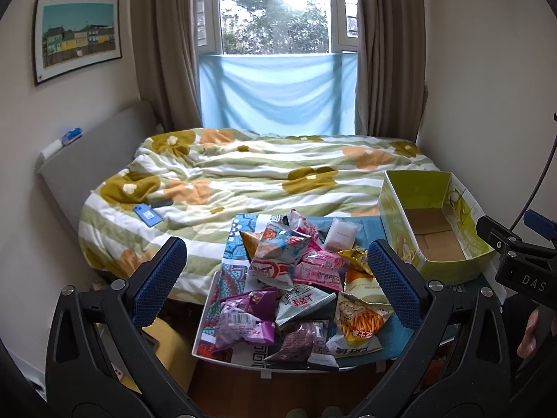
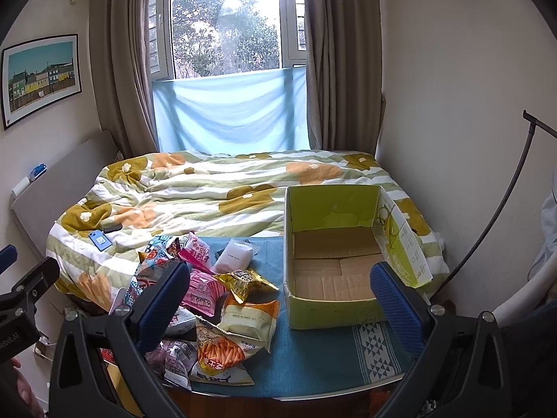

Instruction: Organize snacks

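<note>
A pile of snack bags lies on a small table with a blue cloth; the pile also shows at the left in the right wrist view. It includes a purple bag, a pink bag and an orange-stick bag. An empty green cardboard box stands open to the right of the pile, also seen in the left wrist view. My left gripper is open above the pile. My right gripper is open, between the pile and the box.
A bed with a flowered duvet lies behind the table. A blue phone rests on it. A window with curtains is at the back. A cable runs down the right wall.
</note>
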Demonstrator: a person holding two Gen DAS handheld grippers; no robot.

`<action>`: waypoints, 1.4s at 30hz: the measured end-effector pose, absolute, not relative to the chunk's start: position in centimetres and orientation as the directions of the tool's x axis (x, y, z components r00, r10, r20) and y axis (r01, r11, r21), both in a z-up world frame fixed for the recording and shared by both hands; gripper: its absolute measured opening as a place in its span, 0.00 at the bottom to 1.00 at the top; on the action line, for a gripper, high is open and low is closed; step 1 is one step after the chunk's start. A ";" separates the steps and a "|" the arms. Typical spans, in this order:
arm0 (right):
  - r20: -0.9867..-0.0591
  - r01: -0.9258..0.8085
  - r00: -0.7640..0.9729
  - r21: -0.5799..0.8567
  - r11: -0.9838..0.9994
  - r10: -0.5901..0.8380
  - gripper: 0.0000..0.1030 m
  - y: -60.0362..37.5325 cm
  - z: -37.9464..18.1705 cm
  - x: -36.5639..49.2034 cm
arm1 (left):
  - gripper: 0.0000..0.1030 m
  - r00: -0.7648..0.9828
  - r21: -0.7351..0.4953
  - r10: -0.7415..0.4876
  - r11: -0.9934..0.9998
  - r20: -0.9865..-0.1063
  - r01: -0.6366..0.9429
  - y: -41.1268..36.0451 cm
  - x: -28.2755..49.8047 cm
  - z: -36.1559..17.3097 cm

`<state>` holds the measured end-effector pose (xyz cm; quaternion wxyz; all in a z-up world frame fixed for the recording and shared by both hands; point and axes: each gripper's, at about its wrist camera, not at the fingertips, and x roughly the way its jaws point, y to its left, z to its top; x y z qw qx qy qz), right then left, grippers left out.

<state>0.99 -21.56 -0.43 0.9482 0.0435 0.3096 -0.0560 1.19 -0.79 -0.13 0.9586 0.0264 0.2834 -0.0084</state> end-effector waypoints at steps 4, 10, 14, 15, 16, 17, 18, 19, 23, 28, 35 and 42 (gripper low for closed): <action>-0.588 0.115 0.806 0.051 0.992 -0.063 1.00 -21.6 -0.4 1.0 | 1.00 0.815 0.027 -0.001 0.999 -0.579 0.020 0.6 2.0 -0.4; -0.640 0.080 0.769 0.085 0.993 -0.007 1.00 -21.5 -1.4 2.0 | 1.00 0.741 0.006 -0.037 0.998 -0.670 0.056 1.8 3.3 -3.2; -0.686 0.086 0.728 0.115 0.990 0.017 1.00 -21.1 -3.6 2.3 | 1.00 0.677 -0.020 -0.068 0.997 -0.733 0.078 2.0 4.0 -7.1; -0.699 0.089 0.715 0.126 0.988 0.025 1.00 -21.1 -4.4 2.3 | 0.99 0.663 -0.022 -0.067 0.997 -0.746 0.076 2.0 4.1 -8.3; -0.712 0.092 0.701 0.134 0.987 0.031 1.00 -21.0 -5.2 2.4 | 0.99 0.646 -0.025 -0.067 0.997 -0.760 0.074 1.9 4.3 -9.3; -0.727 0.095 0.686 0.143 0.985 0.040 1.00 -21.0 -6.1 2.6 | 1.00 0.630 -0.035 -0.074 0.997 -0.773 0.075 1.7 4.4 -10.3; -0.741 0.094 0.670 0.153 0.984 0.051 1.00 -21.0 -7.0 2.7 | 0.99 0.618 -0.047 -0.085 0.996 -0.782 0.078 1.6 4.5 -11.3; -0.755 0.090 0.652 0.163 0.983 0.065 1.00 -21.0 -7.9 2.9 | 0.99 0.609 -0.053 -0.091 0.995 -0.788 0.080 1.4 4.5 -12.3; -0.796 0.083 0.592 0.218 0.972 0.128 1.00 -21.3 -11.2 4.1 | 0.99 0.572 -0.039 -0.082 0.995 -0.816 0.087 0.1 4.9 -16.0; -0.834 0.036 0.506 0.275 0.961 0.220 1.00 -20.9 -15.2 6.1 | 0.99 0.529 -0.038 -0.077 0.996 -0.845 0.084 -1.5 5.5 -19.8; -0.863 0.000 0.392 0.345 0.939 0.317 1.00 -20.9 -19.5 7.4 | 0.99 0.473 0.010 -0.042 0.994 -0.880 0.106 -3.3 6.8 -23.3; -0.863 0.038 0.315 0.428 0.903 0.395 1.00 -20.6 -22.9 8.3 | 0.98 0.425 0.077 0.003 0.985 -0.905 0.157 -4.2 7.7 -26.3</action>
